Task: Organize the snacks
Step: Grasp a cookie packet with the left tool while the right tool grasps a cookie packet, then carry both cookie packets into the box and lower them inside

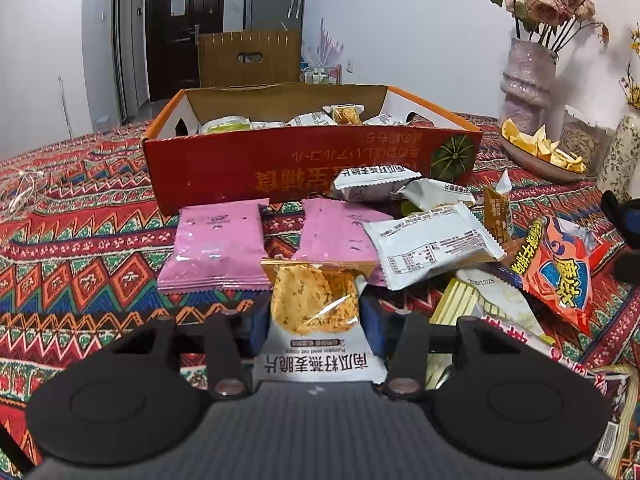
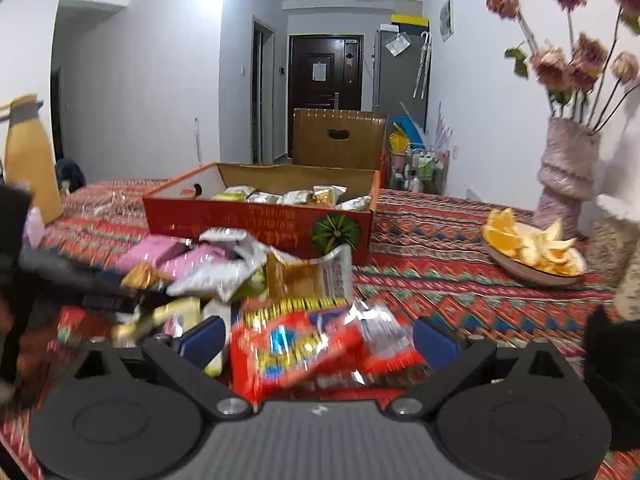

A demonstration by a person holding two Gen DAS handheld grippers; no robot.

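Left gripper [image 1: 316, 320]: pinching oat crisp packet [image 1: 314, 304], held upright w/ label end nearest camera, aimed at red box [image 1: 304, 164] ahead, prob. so it can go in w/ the packets already inside
Right gripper [image 2: 316, 336]: fingers spread wide, either side of red snack bag [image 2: 296, 344], not closed on it; view blurred
Loose pile: pink packets [image 1: 218, 236], white packets [image 1: 428, 240], just in front of box on patterned tablecloth [image 1: 80, 220]
Orange-slice plate [image 2: 532, 256] & vase [image 2: 568, 172]: off to right, apart from pile
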